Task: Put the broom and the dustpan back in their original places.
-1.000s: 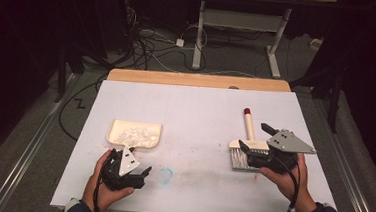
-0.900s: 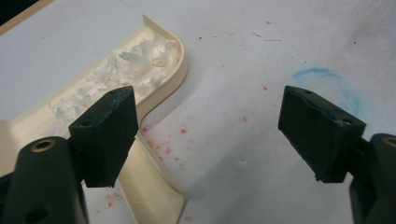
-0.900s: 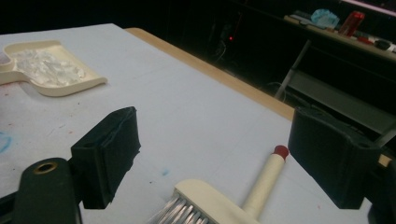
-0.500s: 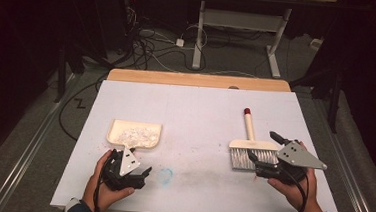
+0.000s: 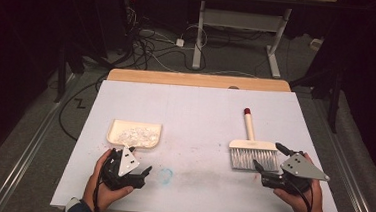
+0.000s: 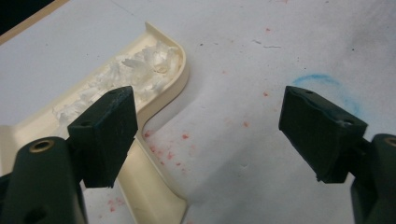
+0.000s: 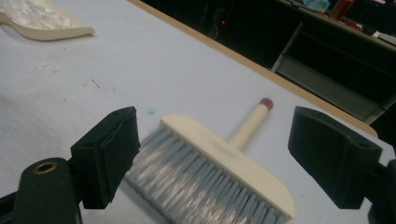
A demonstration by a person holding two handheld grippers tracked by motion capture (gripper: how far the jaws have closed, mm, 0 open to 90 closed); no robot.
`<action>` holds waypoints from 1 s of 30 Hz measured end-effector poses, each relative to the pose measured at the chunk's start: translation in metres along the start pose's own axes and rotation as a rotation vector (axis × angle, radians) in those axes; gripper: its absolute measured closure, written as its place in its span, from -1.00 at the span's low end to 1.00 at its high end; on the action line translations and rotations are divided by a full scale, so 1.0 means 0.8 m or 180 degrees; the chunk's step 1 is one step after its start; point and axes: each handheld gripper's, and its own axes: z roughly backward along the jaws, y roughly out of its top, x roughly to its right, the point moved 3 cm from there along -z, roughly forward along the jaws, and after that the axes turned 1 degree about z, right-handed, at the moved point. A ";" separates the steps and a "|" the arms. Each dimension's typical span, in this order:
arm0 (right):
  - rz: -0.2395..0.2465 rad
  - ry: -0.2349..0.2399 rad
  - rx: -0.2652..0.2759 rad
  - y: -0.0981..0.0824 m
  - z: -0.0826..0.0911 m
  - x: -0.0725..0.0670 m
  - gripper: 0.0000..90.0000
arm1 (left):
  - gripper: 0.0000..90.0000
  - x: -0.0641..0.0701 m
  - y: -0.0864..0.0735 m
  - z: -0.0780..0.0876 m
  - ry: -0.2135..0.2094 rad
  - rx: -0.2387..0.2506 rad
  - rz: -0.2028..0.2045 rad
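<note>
White table (image 5: 195,116). Right claw (image 5: 268,161), jaws apart & empty, sits just behind a cream brush (image 5: 252,150): grey bristles face it, long handle w/ red tip points away. Left claw (image 5: 139,164), also apart & empty, is near a cream plastic dustpan (image 5: 134,133) w/ white crumbly bits; its handle is nearest.

Lab: dark room, cable tangle (image 5: 150,43) on floor, bare white table (image 5: 195,116), metal bench frame (image 5: 241,34).
</note>
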 end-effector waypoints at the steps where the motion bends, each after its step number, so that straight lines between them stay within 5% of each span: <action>1: -0.0012 -0.0027 -0.0010 -0.004 0.001 0.000 -0.61 | -0.59 0.000 0.000 0.000 -0.0006 0.0006 -0.0012; 7: -0.0031 -0.0106 -0.0037 -0.025 0.011 -0.004 -0.61 | -0.60 0.003 -0.004 0.004 0.0002 0.0044 -0.0042; 12: -0.0172 -0.0011 -0.0088 -0.037 0.014 -0.003 -0.63 | -0.61 0.004 -0.005 0.009 0.0017 0.0116 -0.0029; 30: -0.0033 -0.0015 -0.0052 -0.029 0.020 -0.012 -0.63 | -0.61 0.004 -0.010 0.009 0.0073 0.0066 -0.0104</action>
